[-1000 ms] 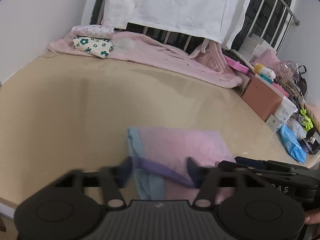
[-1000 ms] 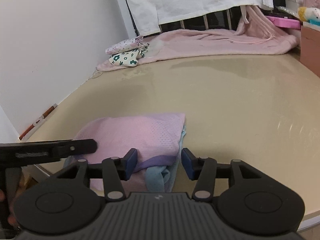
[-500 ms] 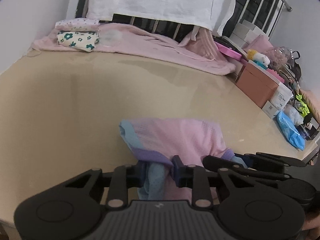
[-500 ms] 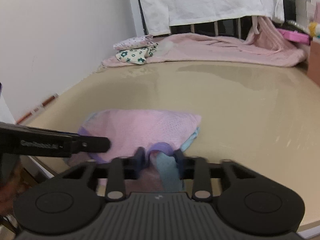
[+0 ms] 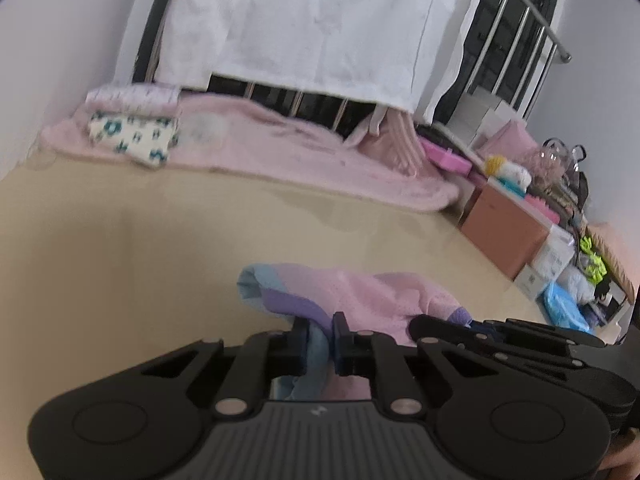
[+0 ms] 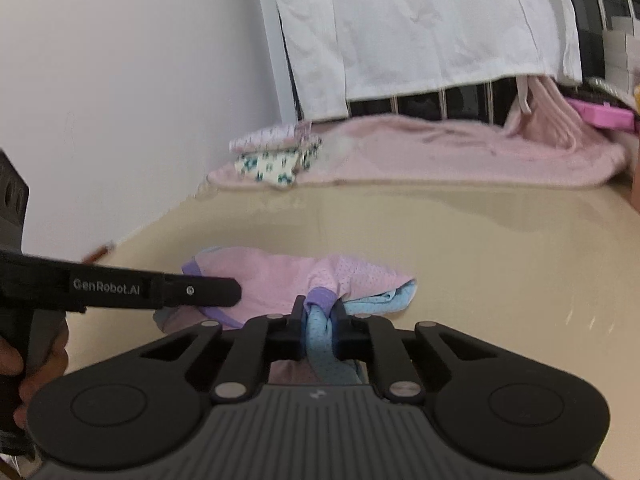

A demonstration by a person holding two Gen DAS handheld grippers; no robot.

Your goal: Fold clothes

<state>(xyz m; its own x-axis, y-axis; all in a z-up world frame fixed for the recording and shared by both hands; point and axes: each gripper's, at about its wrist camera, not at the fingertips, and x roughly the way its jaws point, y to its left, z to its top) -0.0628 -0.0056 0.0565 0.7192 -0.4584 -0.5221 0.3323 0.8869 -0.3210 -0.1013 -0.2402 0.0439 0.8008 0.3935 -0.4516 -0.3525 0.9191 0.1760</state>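
Starting at the table's [image 5: 120,224] left side, there's a little stack of folded clothes [image 5: 134,136] at the far left corner, a flowered cream piece with a pale dotted one on top, resting on the end of a pink blanket [image 5: 304,160] that runs along the far edge under a hanging white sheet [image 5: 320,20]. My guess is that's where finished pieces go, out of the way of the working area.

Nearer me, by the front edge and about mid-table, lies the garment [image 5: 360,292] being folded: pink mesh with purple trim and a light blue layer under it. The left gripper [image 5: 320,336] is closing on its near left corner, with the blue and purple cloth pinched between the pads. The right gripper [image 6: 319,330] is closing too, on the near right corner, a bunched twist of blue fabric squeezed between its pads. Holding both near corners like that makes sense to me: the near edge can be lifted evenly and carried over toward the far edge without the layers sliding apart. The cloth already humps up at both grips, while its far part stays flat on the table.

Over by the right edge things get crowded. A brown cardboard box [image 5: 508,232] has a yellow and white soft toy [image 5: 508,170] sitting on top; whether anything is inside it I can't tell. Beside it are white cartons [image 5: 548,264] and a blue plastic packet [image 5: 564,308].
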